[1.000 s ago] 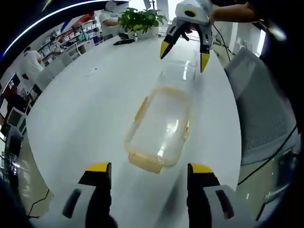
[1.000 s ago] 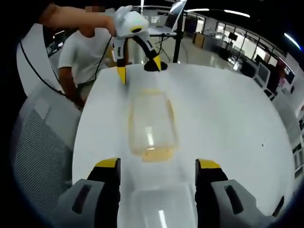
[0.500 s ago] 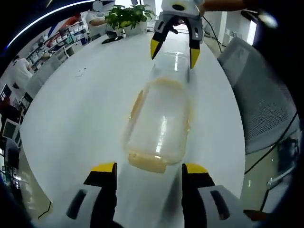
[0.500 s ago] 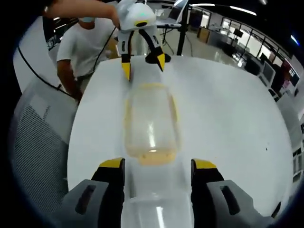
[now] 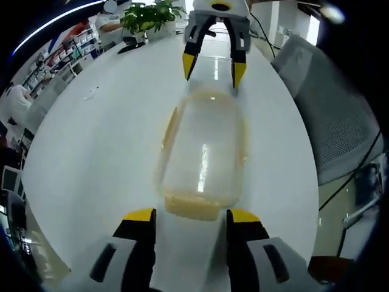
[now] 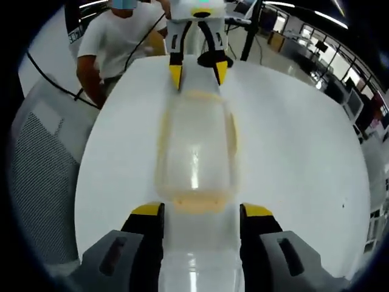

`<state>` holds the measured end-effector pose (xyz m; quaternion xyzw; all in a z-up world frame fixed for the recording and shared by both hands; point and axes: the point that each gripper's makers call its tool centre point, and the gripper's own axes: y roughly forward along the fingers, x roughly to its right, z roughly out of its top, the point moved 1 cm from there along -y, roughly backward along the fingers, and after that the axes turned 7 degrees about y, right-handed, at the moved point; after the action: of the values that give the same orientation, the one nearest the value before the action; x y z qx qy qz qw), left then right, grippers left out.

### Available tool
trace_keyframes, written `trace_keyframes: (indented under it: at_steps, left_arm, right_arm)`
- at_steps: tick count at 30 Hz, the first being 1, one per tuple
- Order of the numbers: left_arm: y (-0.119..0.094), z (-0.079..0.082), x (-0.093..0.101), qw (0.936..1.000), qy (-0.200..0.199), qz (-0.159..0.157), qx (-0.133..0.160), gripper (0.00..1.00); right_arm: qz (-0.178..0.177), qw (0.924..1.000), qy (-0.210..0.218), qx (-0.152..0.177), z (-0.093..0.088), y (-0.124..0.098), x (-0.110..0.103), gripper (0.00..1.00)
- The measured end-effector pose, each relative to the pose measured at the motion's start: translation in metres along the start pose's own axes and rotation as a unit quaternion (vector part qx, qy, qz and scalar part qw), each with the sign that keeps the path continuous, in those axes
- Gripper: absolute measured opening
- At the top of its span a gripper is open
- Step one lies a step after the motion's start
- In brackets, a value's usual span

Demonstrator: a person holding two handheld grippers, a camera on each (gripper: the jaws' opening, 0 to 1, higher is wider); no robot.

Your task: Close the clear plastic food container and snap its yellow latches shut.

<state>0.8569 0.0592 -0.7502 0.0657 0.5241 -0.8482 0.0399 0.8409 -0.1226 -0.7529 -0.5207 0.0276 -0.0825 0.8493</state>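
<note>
The clear plastic container (image 5: 203, 152) lies lengthwise on the white table (image 5: 91, 140), with yellow latches at both ends and along its sides. My left gripper (image 5: 191, 214) stands open at its near end, one jaw on each side of the end latch (image 5: 194, 207). Facing it at the far end is my right gripper (image 5: 211, 66), also open. In the right gripper view the container (image 6: 196, 152) runs from my right gripper (image 6: 202, 210) to the left gripper (image 6: 197, 68). A second clear plastic piece (image 6: 197, 267) lies between the right jaws.
A grey mesh chair (image 5: 340, 121) stands at the table's edge, and shows again as the chair (image 6: 36, 176) in the right gripper view. A person in a white shirt (image 6: 118, 42) is beyond the table. A potted plant (image 5: 146, 15) sits at the table's far end.
Both grippers have come closer to the container's ends and lined up with it. The jaws of each have narrowed a little. The container has stayed on the table.
</note>
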Motion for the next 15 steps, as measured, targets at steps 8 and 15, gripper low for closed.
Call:
trace_keyframes:
  at_steps: [8, 15]
  left_arm:
    - [0.005, 0.001, -0.004, 1.0000, 0.007, -0.005, 0.001, 0.36]
    - [0.009, 0.001, -0.002, 0.9997, 0.010, -0.020, 0.006, 0.36]
  right_arm:
    - [0.005, 0.9998, 0.005, -0.016, -0.006, 0.012, 0.001, 0.46]
    - [0.011, 0.9997, 0.017, -0.011, -0.008, 0.017, 0.001, 0.44]
